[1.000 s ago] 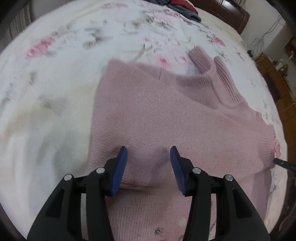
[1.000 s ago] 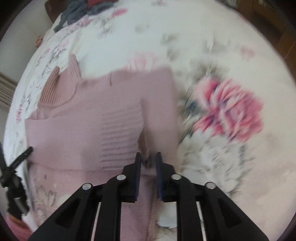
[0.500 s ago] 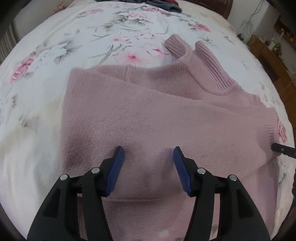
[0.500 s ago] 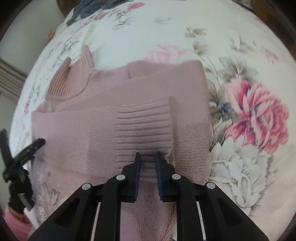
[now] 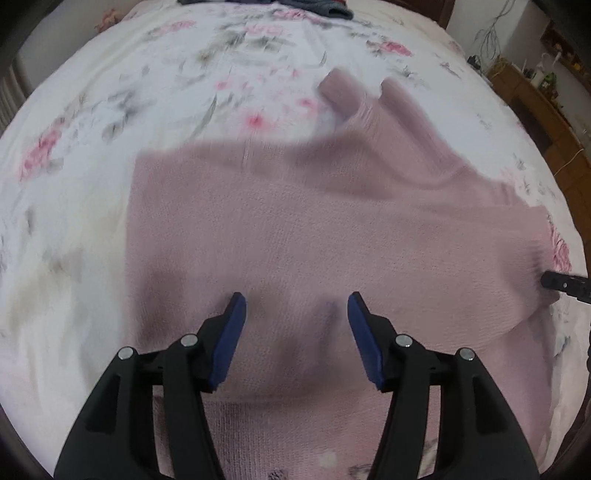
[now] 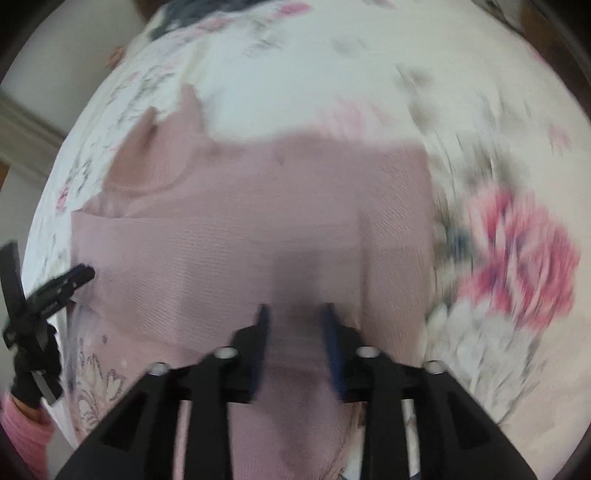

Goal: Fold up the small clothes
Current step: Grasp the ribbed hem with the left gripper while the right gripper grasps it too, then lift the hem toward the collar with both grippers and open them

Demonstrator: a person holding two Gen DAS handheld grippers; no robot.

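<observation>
A dusty-pink knit sweater (image 5: 314, 236) lies on the floral bedsheet (image 5: 110, 110), its sleeves folded across the body and its ribbed turtleneck (image 5: 373, 107) pointing away. My left gripper (image 5: 294, 310) hovers open over the sweater's near part, nothing between its blue pads. In the right wrist view the same sweater (image 6: 229, 236) fills the middle, with the collar (image 6: 162, 144) at upper left. My right gripper (image 6: 295, 317) stands open just above the folded sleeve, holding nothing. Each gripper's tip shows at the edge of the other's view; both views are motion-blurred.
Dark and red clothes (image 5: 314, 7) are piled at the far end of the bed. A wooden dresser (image 5: 546, 107) stands beyond the bed's right side. A pink sleeve (image 6: 22, 428) of the person shows at lower left in the right wrist view.
My right gripper was shut on the sleeve cuff; now its jaws have parted and the sleeve lies flat. The left gripper stayed open and drifted slightly over the sweater.
</observation>
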